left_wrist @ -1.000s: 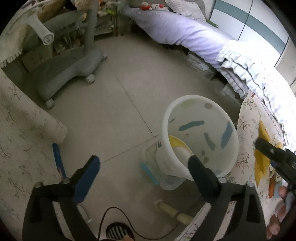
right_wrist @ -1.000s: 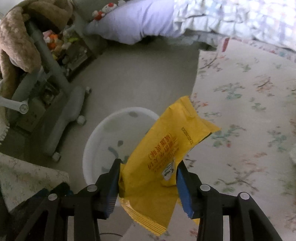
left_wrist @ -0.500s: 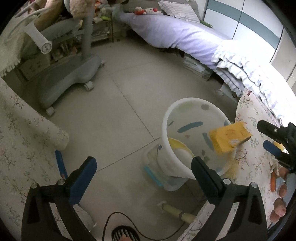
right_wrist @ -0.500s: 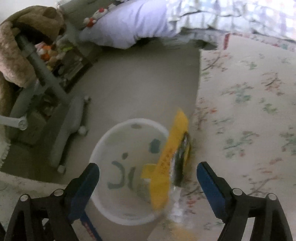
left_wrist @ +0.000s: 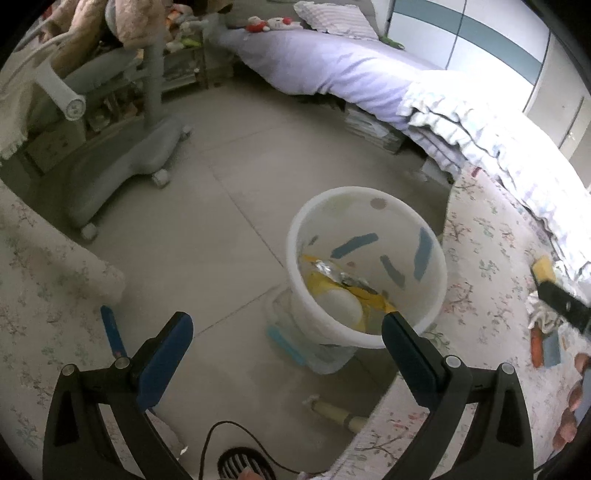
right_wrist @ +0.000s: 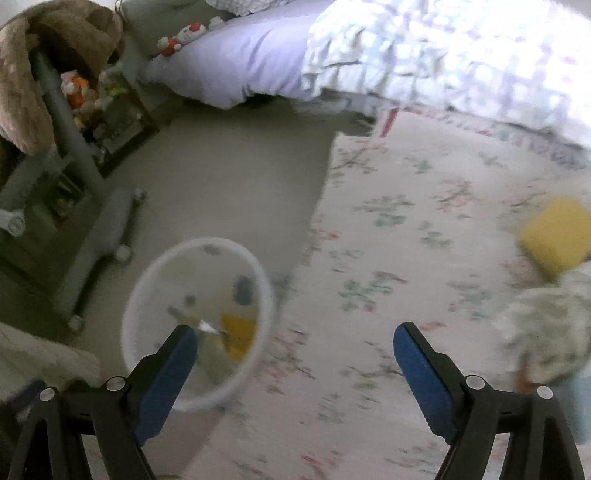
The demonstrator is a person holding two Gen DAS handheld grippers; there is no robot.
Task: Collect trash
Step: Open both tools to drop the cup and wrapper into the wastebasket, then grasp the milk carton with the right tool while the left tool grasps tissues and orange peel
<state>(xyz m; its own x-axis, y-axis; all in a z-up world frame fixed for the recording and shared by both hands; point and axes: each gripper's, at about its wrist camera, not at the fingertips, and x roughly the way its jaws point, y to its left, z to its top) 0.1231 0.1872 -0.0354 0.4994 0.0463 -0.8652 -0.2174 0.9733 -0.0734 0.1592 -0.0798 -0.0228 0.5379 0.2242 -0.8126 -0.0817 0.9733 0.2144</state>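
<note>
Wrapper (left_wrist: 354, 286) of yellow foil lies crumpled inside the white bin (left_wrist: 424, 314), which stands on the tiled floor (left_wrist: 177, 229) just beside the flowered table edge. Left gripper (left_wrist: 284, 328) hangs over the bin with its jaws spread wide and nothing between them. Right gripper (right_wrist: 295, 343), likewise spread and empty, hangs over the flowered cloth (right_wrist: 406, 229), where a yellow packet (right_wrist: 554, 236), perhaps more trash in this blurred view, lies well to its right.

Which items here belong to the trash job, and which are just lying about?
Job: white bin, yellow wrapper inside it, yellow packet and crumpled paper on the floral cloth.
Lying about: bed, grey chair base, plush toys.
</note>
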